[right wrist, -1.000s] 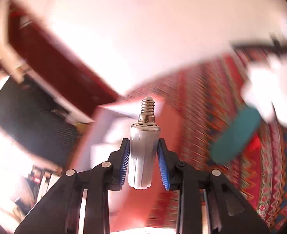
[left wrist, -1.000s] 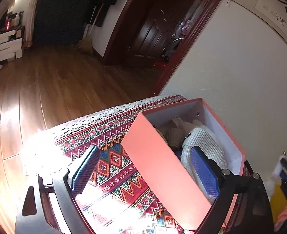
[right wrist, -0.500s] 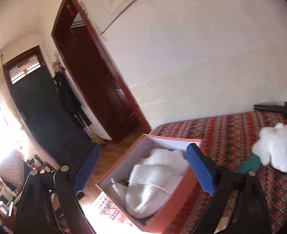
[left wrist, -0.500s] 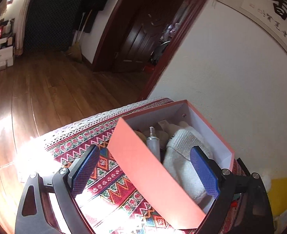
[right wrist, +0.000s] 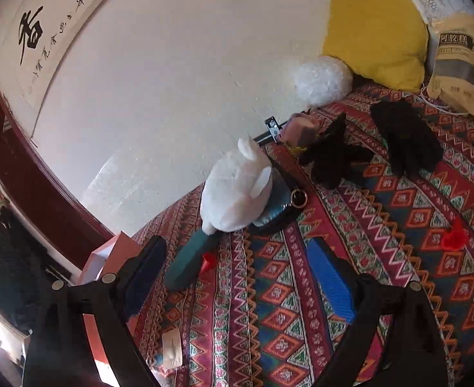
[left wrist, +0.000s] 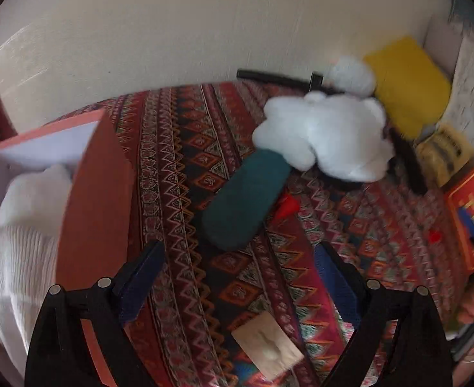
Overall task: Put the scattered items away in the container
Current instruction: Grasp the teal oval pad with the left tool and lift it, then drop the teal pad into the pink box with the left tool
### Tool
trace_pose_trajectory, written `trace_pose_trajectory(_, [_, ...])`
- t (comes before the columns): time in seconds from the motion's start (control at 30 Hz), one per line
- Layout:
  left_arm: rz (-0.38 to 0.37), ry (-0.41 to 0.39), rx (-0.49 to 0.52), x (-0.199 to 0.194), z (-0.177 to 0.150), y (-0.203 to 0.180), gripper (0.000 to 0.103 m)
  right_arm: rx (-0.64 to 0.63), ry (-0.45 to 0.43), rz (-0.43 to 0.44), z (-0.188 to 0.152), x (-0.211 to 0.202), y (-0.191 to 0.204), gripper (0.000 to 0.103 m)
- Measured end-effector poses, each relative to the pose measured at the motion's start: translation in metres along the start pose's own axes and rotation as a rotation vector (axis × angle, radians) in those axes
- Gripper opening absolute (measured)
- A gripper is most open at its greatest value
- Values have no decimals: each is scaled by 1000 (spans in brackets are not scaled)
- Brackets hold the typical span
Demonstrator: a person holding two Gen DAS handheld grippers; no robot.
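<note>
Both sets of jaws stand wide with nothing between them: the left gripper (left wrist: 237, 287) hangs over bare patterned cloth (left wrist: 178, 148), and so does the right gripper (right wrist: 237, 277). A second ago the right one clenched a white ribbed light bulb; that bulb is gone from its pads, and half a second ago it stood inside the box. Since then the left view has swung off the orange box's inside onto the scattered things.

The orange cardboard box (left wrist: 98, 193), white inside, sits at the left edge of the left view with a white ribbed knit (left wrist: 14, 258) bulging over its rim. Right of the box lies a teal pouch (left wrist: 246, 200), a soft, rounded oblong whose long axis runs from low left to high right, its far end tucked under a fluffy white plush toy (left wrist: 327, 135). A small red cone (left wrist: 288, 206) lies just beside the pouch, on the side away from the box. A flat tan card (left wrist: 266, 345) lies nearer the camera than the pouch. Two black fuzzy gloves (right wrist: 407, 135) lie well beyond the plush, and a yellow cushion (right wrist: 375, 25) leans on the wall.
</note>
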State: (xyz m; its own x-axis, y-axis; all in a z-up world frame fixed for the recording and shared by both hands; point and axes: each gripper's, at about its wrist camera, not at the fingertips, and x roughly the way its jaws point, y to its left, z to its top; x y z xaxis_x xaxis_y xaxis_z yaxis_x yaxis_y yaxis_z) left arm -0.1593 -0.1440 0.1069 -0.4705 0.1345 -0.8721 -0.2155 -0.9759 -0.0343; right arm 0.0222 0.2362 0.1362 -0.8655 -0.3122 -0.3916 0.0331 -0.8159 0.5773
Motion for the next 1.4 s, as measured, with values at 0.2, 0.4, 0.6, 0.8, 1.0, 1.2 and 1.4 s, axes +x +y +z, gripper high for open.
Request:
trace_pose_trajectory(0.2, [48, 245, 226, 90, 22, -26, 94, 100, 5, 61, 11, 8, -28, 90])
trace_pose_trajectory(0.4, [73, 314, 300, 139, 48, -40, 93, 227, 46, 82, 11, 24, -62, 90])
trace_pose_trajectory(0.6, [-8, 290, 232, 137, 49, -36, 70, 203, 83, 95, 12, 27, -61, 90])
trace_pose_trajectory(0.8, [-40, 230, 57, 93, 19, -12, 69, 258, 114, 68, 7, 30, -72, 90])
trace_pose_trajectory(1.0, [-145, 104, -91, -8, -4, 0, 69, 247, 107, 48, 7, 27, -68, 90])
trace_pose_trajectory(1.2, [-149, -59, -181, -128, 4, 28, 69, 259, 106, 46, 6, 25, -69, 90])
trace_pose_trajectory(1.4, [163, -194, -266, -244, -7, 115, 70, 259, 92, 36, 5, 19, -67, 90])
